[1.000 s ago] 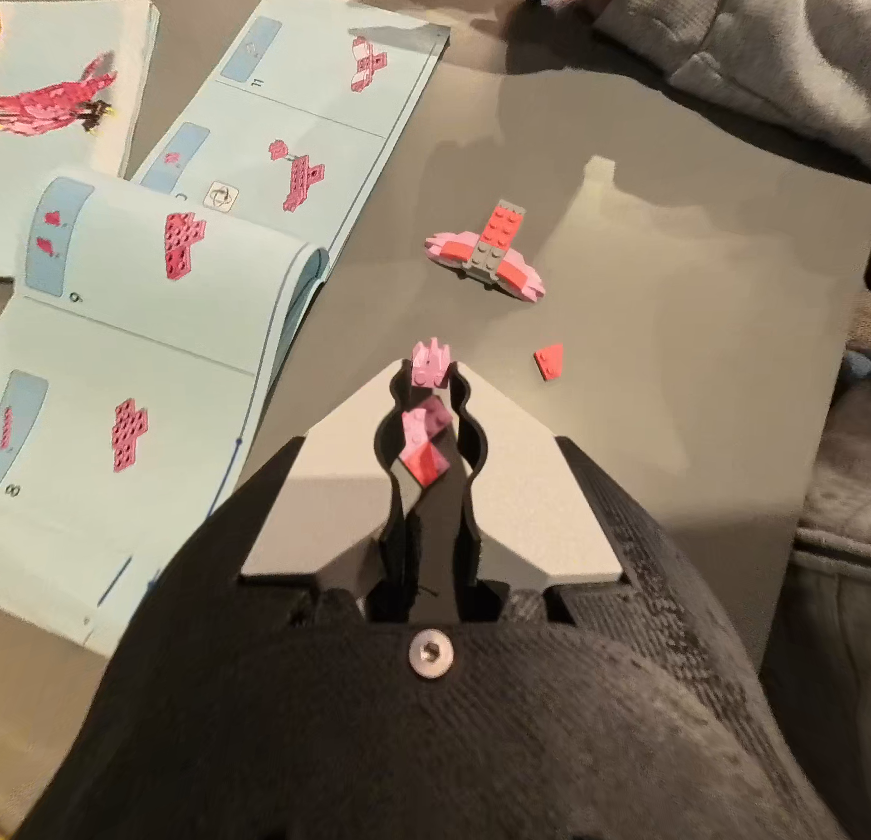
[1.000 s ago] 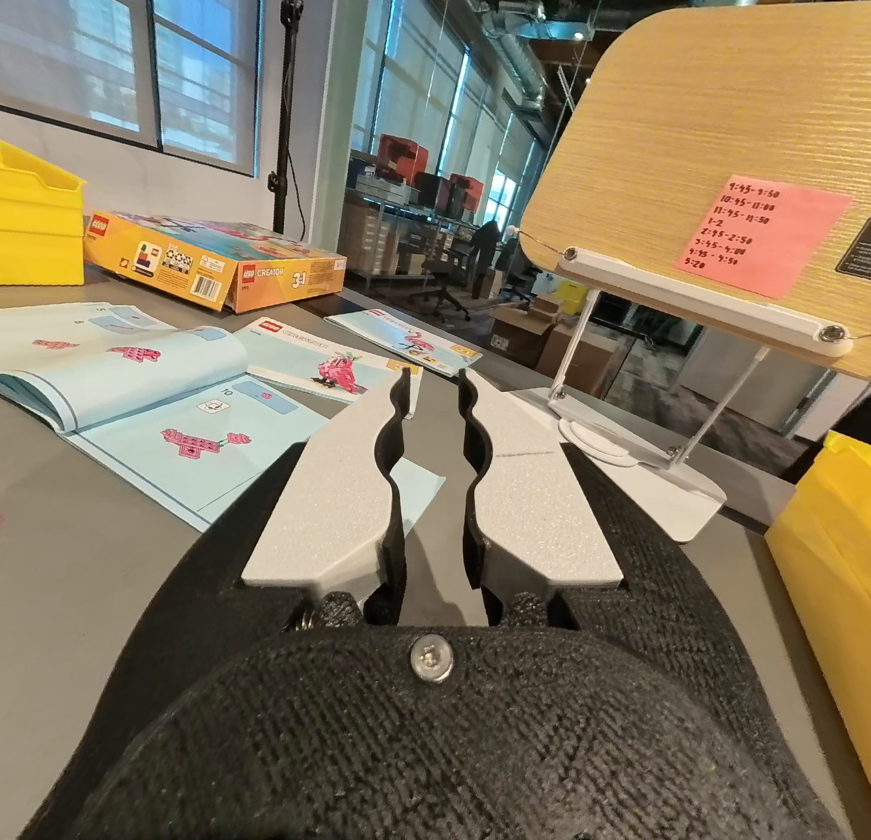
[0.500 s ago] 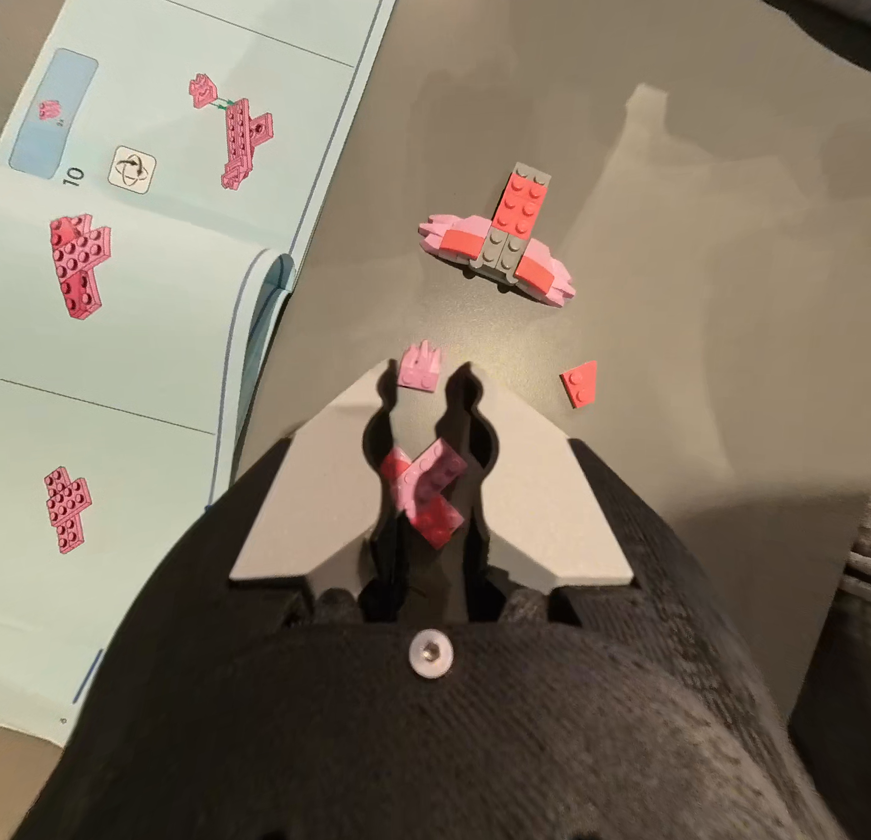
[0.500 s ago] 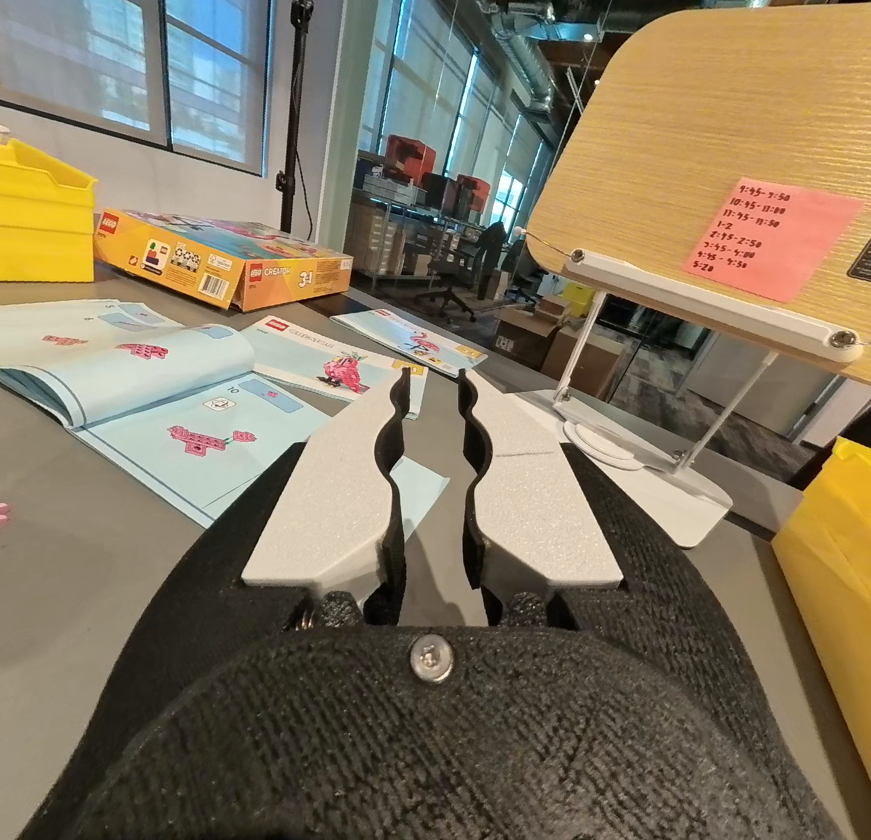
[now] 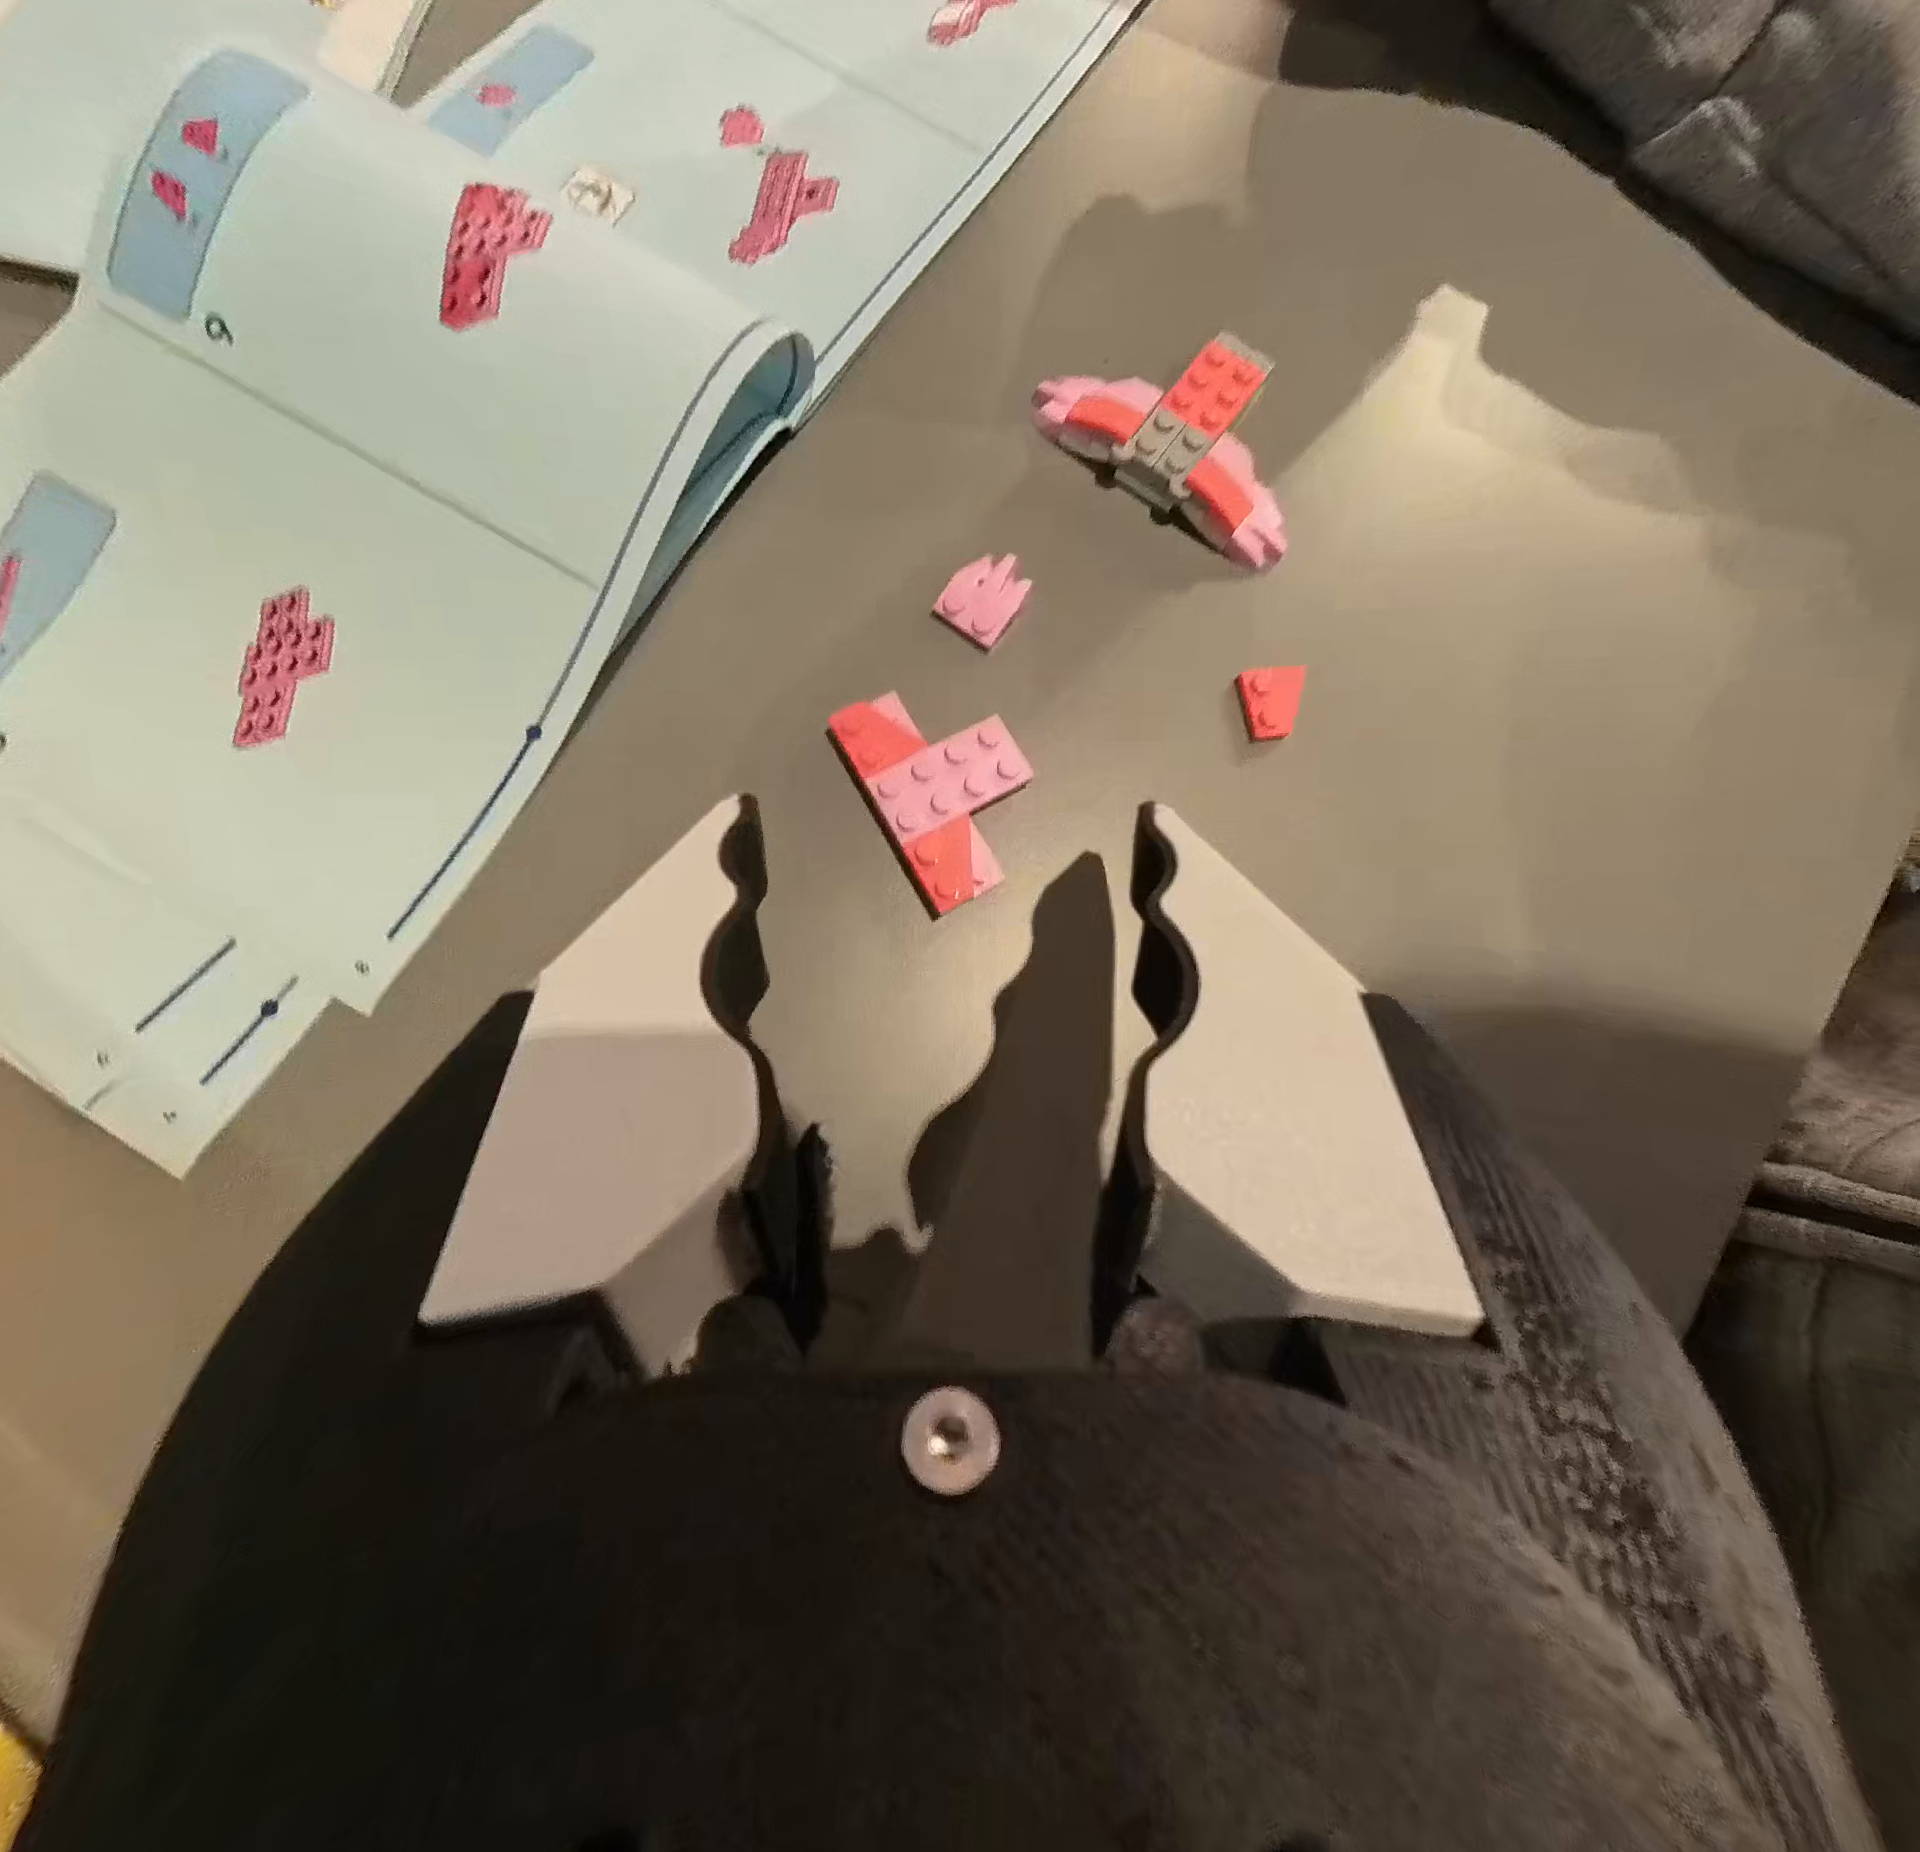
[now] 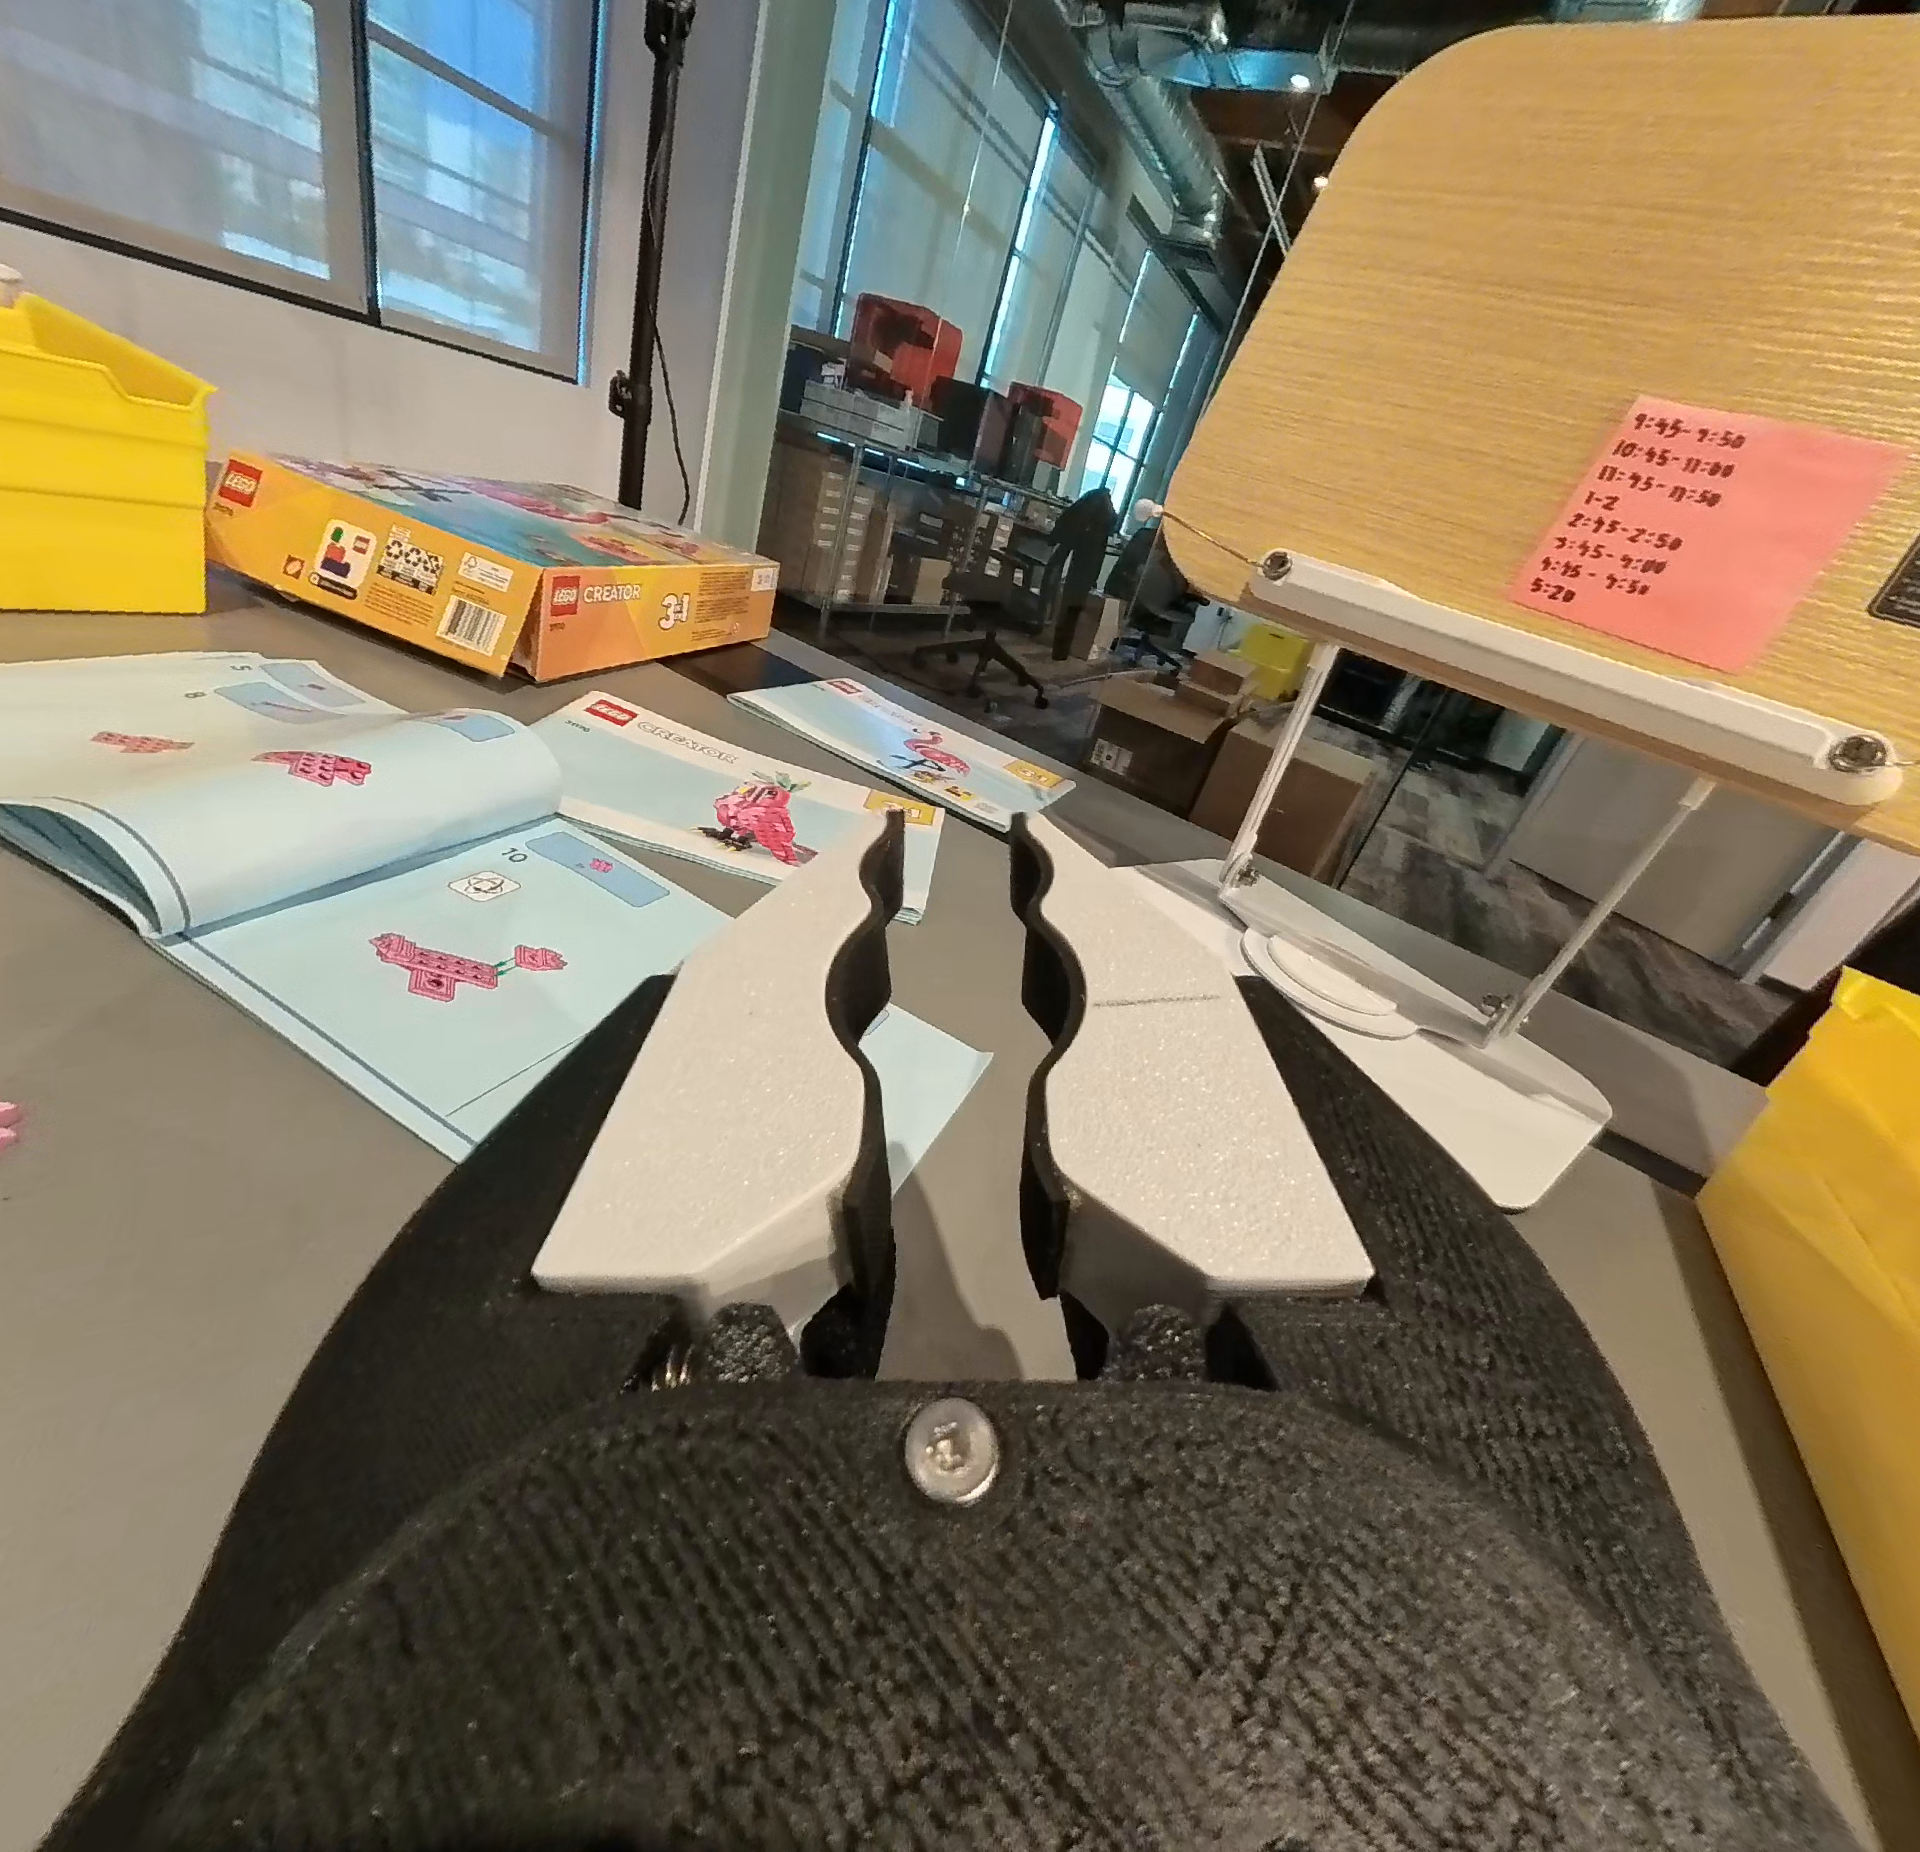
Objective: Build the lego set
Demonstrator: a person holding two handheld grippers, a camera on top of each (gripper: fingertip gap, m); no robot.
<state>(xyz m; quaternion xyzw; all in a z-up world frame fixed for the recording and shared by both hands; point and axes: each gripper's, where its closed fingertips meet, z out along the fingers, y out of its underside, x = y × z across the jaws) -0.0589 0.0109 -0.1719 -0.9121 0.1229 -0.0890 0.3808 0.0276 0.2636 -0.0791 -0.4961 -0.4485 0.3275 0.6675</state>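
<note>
The left gripper (image 5: pixel 940 815) is hovering with its jaws spread wide and empty, the pink and red cross-shaped piece (image 5: pixel 928 800) lying flat on the grey table (image 5: pixel 1507 763) just past its fingertips. The right gripper (image 6: pixel 954 831) is holding nothing, its jaws standing slightly apart above the open instruction booklet (image 6: pixel 343 867)

My left gripper (image 5: pixel 940 815), formerly clamped on the pink-and-red plate assembly (image 5: pixel 928 803), now stands spread wide and drawn back; the assembly lies released on the table (image 5: pixel 1507 867).
</note>
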